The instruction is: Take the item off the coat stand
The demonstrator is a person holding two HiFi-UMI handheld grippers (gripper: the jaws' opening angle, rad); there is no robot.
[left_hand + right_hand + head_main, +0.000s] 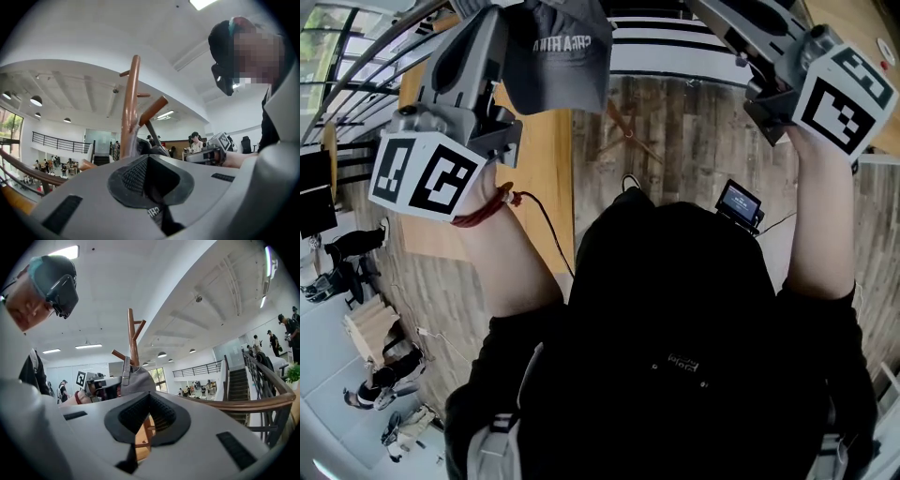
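Item: the grey cap (558,47) is at the height of your grippers, just beside the trunk of the coat stand (130,103). A fold of its dark fabric is pinched in your left gripper (150,161).

Step in hand: removal, at the lift-off stage. The pegs (152,110) that show in the left gripper view carry nothing. In the right gripper view the cap overlaps the trunk, so you cannot confirm from there that it is fully clear.

Next move, as judged: draw the cap level and away from the stand. Keep its strap clear of the pegs, then bring it down towards yourself.

Fingers:
1. Left: jaws fully together, clamped on the cap's fabric.
2. Right gripper (149,401): pads (133,414) closed to the narrowest, with nothing held. Only wood beyond shows through the slit. It stands apart from the cap, to the other side of the stand.
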